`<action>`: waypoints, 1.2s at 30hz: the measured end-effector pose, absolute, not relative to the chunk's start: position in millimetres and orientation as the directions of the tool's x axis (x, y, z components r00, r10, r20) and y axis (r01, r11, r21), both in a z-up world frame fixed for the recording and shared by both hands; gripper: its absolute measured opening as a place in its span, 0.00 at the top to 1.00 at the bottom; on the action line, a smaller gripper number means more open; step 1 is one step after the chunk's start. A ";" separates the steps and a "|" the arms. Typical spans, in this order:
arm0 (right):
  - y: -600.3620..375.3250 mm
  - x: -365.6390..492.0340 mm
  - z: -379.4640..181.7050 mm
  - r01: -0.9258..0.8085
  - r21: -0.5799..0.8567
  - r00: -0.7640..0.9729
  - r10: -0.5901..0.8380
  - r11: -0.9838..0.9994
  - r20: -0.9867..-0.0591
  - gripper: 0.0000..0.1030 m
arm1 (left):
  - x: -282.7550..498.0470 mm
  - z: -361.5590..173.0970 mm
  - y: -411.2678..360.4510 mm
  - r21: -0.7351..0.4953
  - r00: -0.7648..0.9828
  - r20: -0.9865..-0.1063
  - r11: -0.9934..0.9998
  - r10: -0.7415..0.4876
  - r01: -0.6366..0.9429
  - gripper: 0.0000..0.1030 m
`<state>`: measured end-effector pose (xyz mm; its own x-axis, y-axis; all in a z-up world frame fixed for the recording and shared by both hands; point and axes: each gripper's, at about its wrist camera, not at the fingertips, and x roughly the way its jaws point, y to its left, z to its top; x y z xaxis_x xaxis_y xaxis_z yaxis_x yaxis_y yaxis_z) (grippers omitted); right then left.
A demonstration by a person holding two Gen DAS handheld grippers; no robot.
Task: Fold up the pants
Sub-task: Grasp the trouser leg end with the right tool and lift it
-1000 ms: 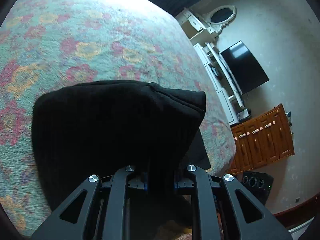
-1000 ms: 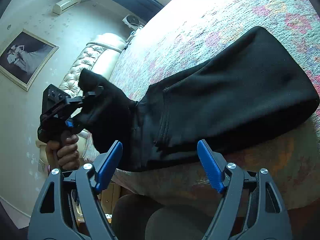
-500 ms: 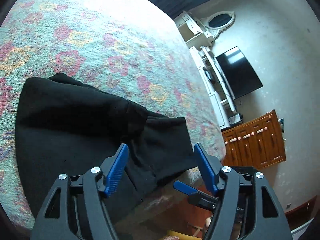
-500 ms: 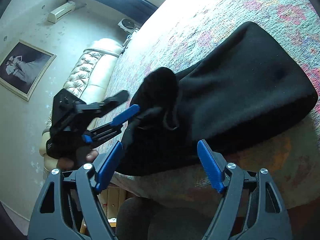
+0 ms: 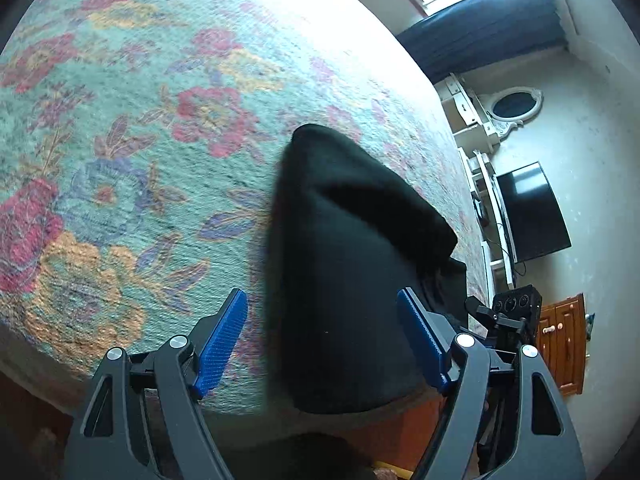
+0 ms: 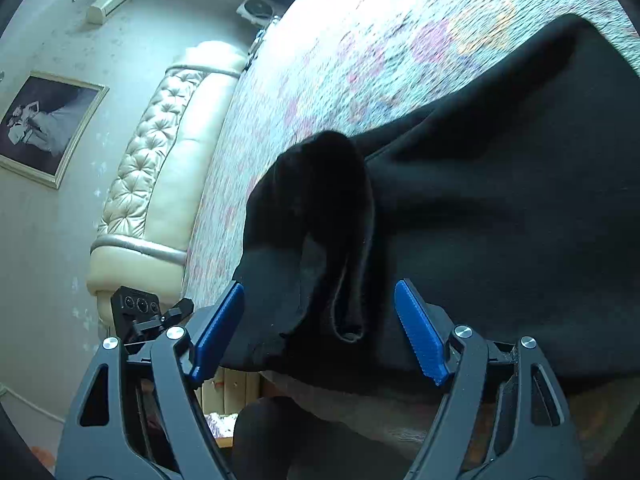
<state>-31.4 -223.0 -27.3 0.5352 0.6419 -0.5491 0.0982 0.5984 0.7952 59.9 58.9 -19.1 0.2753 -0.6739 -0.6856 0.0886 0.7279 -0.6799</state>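
Observation:
The black pants (image 5: 352, 248) lie folded in a thick bundle on the floral bedspread (image 5: 140, 128), near the bed's front edge. My left gripper (image 5: 322, 338) is open and empty, its blue pads on either side of the bundle's near end. My right gripper (image 6: 320, 328) is open and empty too, just in front of a bunched, raised fold of the pants (image 6: 320, 216). The right gripper's body shows in the left wrist view (image 5: 512, 316), and the left gripper's body shows in the right wrist view (image 6: 140, 316).
A tufted cream headboard (image 6: 160, 184) stands at the bed's left end. A television (image 5: 528, 212), white shelves and a wooden cabinet (image 5: 560, 348) stand along the wall to the right. The bed edge runs just below both grippers.
My left gripper opened and let go of the pants, which dropped onto the bed. It then swung left of the bundle. The right gripper stayed open and moved closer.

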 end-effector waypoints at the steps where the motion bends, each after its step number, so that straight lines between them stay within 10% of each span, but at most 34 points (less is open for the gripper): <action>1: -217.2 -28.1 -27.6 0.086 0.791 0.528 0.645 0.606 -0.552 0.25 | 60.8 -21.2 59.9 -0.682 0.270 -0.688 0.727 -0.674 0.078 0.27; 3: -206.0 -23.1 -28.2 0.056 0.800 0.505 0.674 0.598 -0.539 0.27 | 62.7 -23.4 58.4 -0.684 0.261 -0.688 0.725 -0.678 0.081 0.27; 7: -191.5 -17.4 -36.2 0.065 0.778 0.466 0.671 0.624 -0.577 0.81 | 61.0 -22.7 53.1 -0.672 0.251 -0.696 0.733 -0.673 0.105 0.27; 23: -252.1 -54.8 67.5 -0.037 0.647 0.673 0.498 0.762 -0.547 0.90 | 51.5 -23.6 20.9 -0.724 0.197 -0.651 0.677 -0.733 0.130 0.25; 36: -366.7 -97.2 -11.8 0.216 0.654 0.678 0.370 0.725 -0.635 0.90 | 47.5 -37.0 -37.6 -0.744 0.125 -0.638 0.650 -0.760 0.154 0.25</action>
<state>-97.2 -366.7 -11.8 0.6780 0.3703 -0.6350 0.2165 0.7250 0.6538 47.5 -37.6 -37.0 0.1247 -0.7596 -0.6383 0.1540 0.6504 -0.7439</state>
